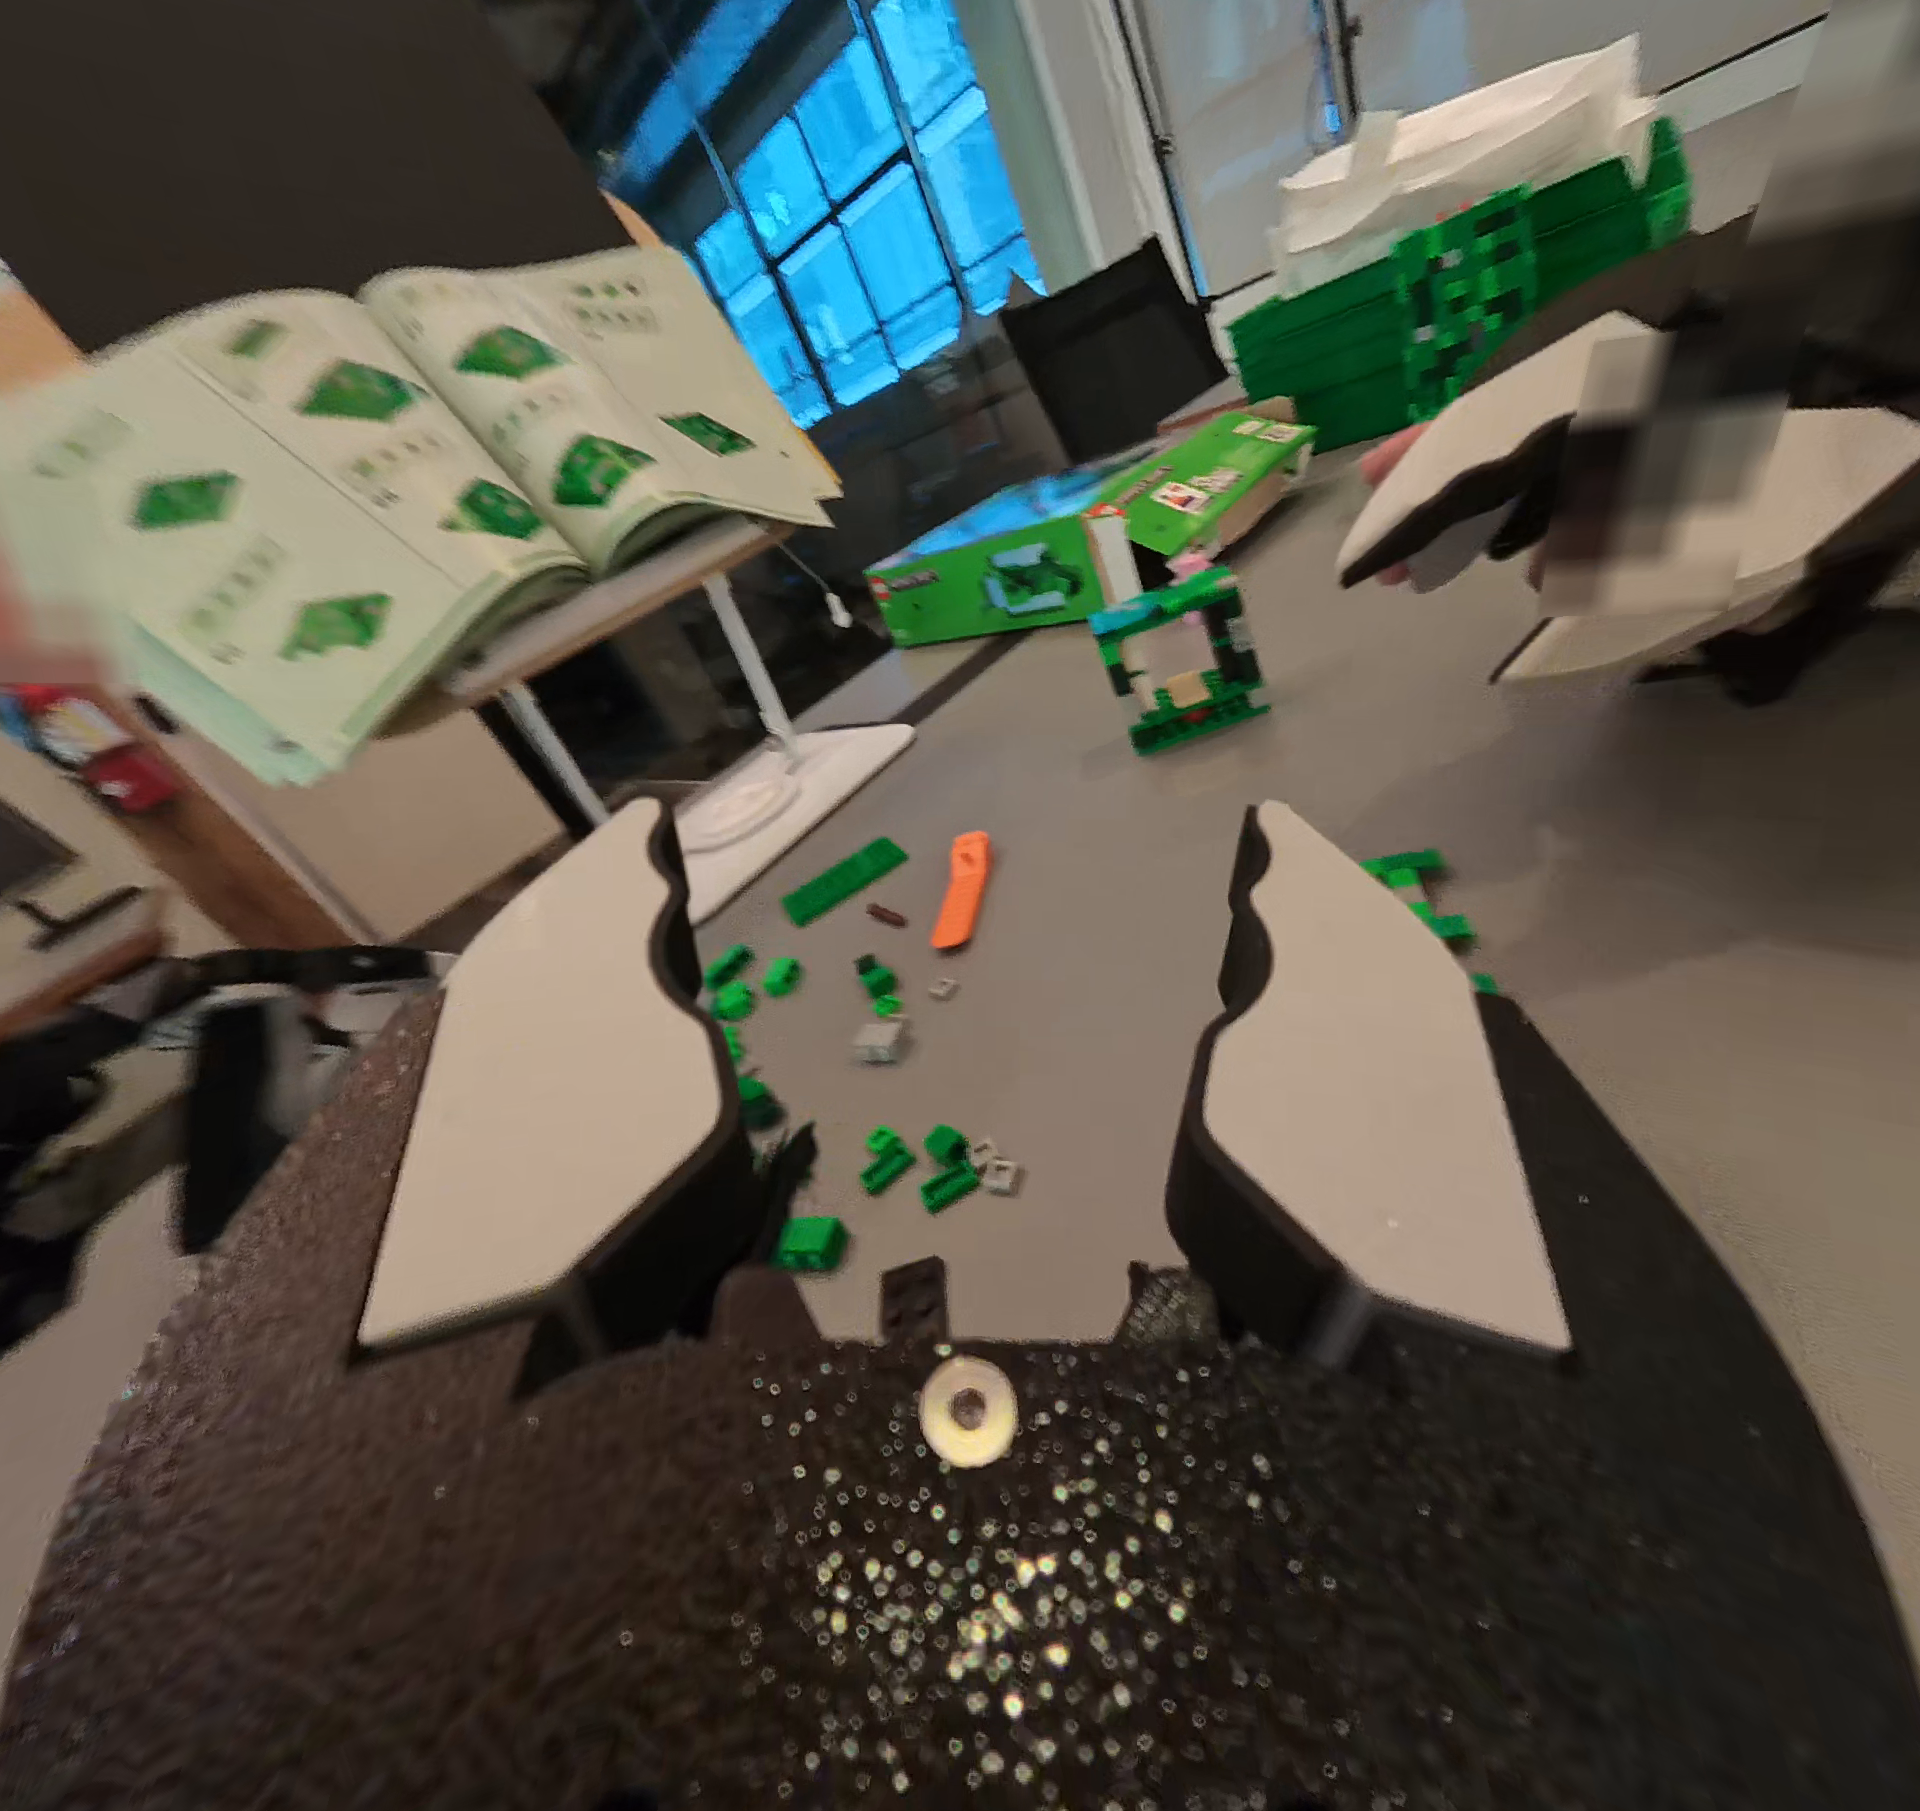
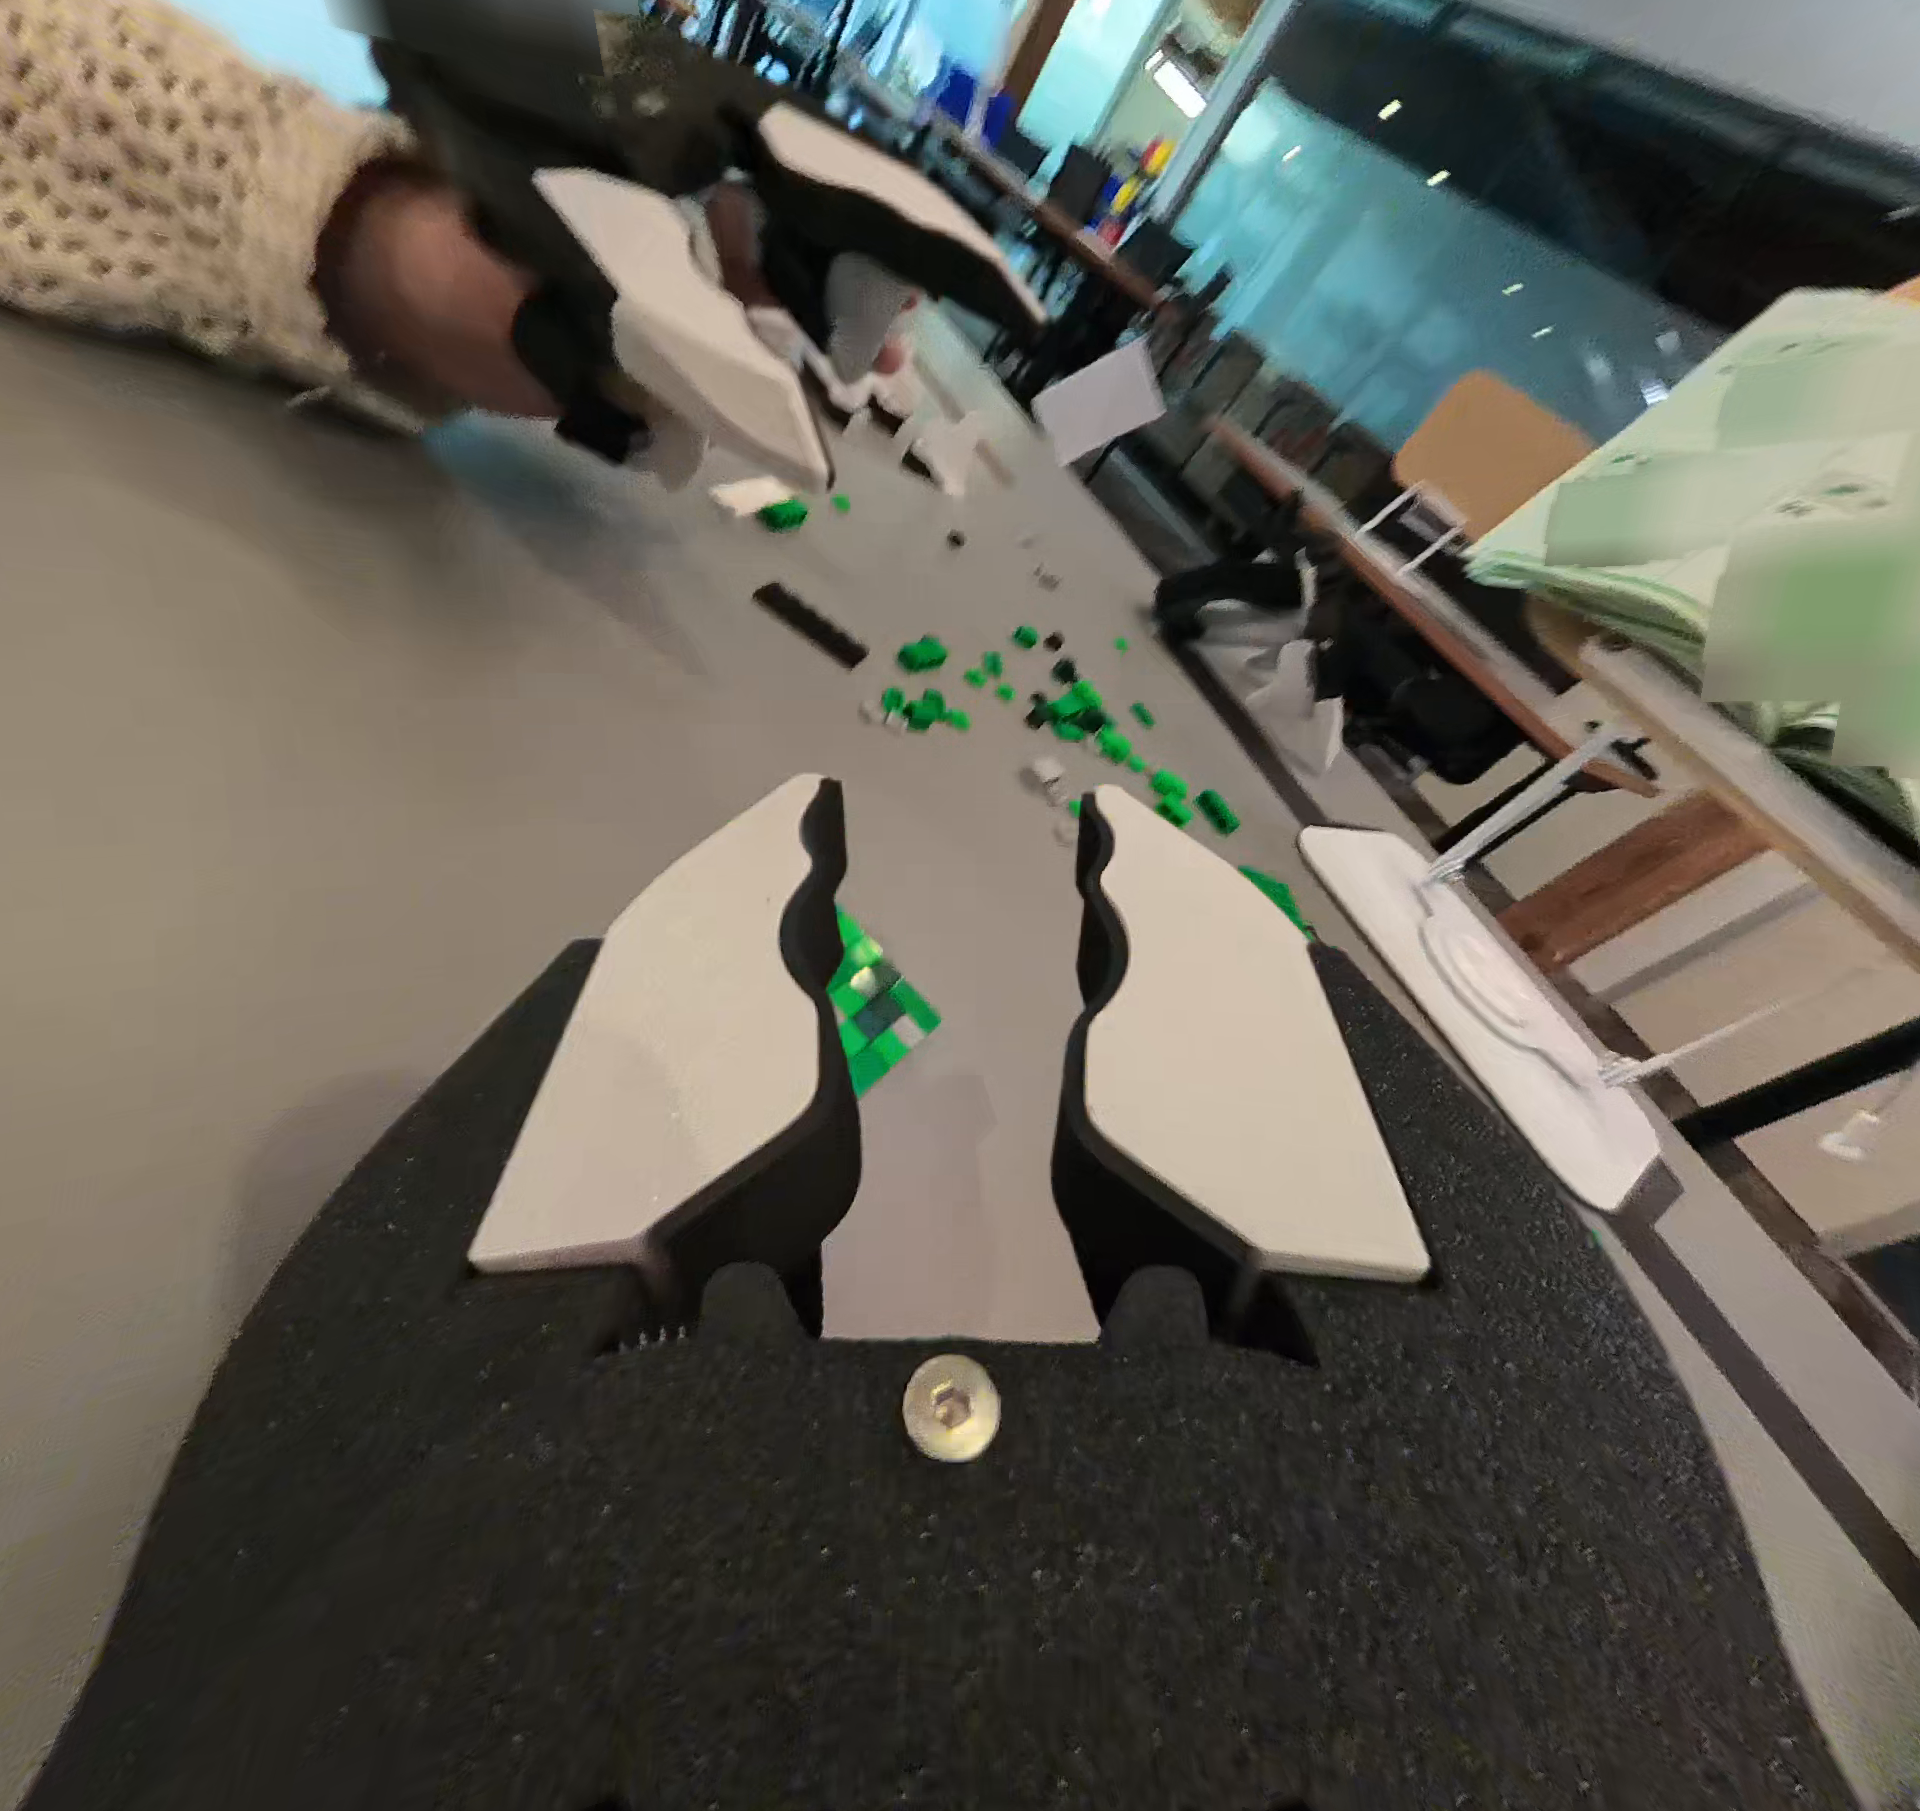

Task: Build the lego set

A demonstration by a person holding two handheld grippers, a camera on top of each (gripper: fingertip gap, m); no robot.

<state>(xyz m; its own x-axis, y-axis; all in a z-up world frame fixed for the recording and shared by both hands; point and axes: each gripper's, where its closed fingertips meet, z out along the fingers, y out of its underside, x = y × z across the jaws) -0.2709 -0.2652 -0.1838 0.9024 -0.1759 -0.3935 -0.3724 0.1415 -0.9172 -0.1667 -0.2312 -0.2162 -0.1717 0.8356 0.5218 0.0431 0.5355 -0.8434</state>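
Observation:
My left gripper (image 1: pixel 961 826) is open and empty above the grey table (image 1: pixel 1558 982). Loose green and grey bricks (image 1: pixel 894 1164) lie scattered between and beyond its fingers. An orange brick separator (image 1: pixel 961 888) and a flat green plate (image 1: pixel 842 878) lie just past its fingertips. A small green frame build (image 1: pixel 1184 660) stands farther back. My right gripper (image 2: pixel 956 795) is open and empty, low over the table. A flat, checkered green tile assembly (image 2: pixel 878 1003) lies by its left finger. Loose green bricks (image 2: pixel 1070 701) and a long black plate (image 2: pixel 810 623) lie ahead.
An open instruction booklet (image 1: pixel 395 473) rests on a stand with a white base (image 2: pixel 1475 992) near the table edge. A green set box (image 1: pixel 1081 525) and a large green build (image 1: pixel 1455 307) are at the back. A hand in a knit sleeve (image 2: pixel 156 161) holds the left gripper. Measured from the fingertips, the long black plate (image 2: pixel 810 623) is 12 centimetres or so from the left gripper and 20 centimetres from the right.

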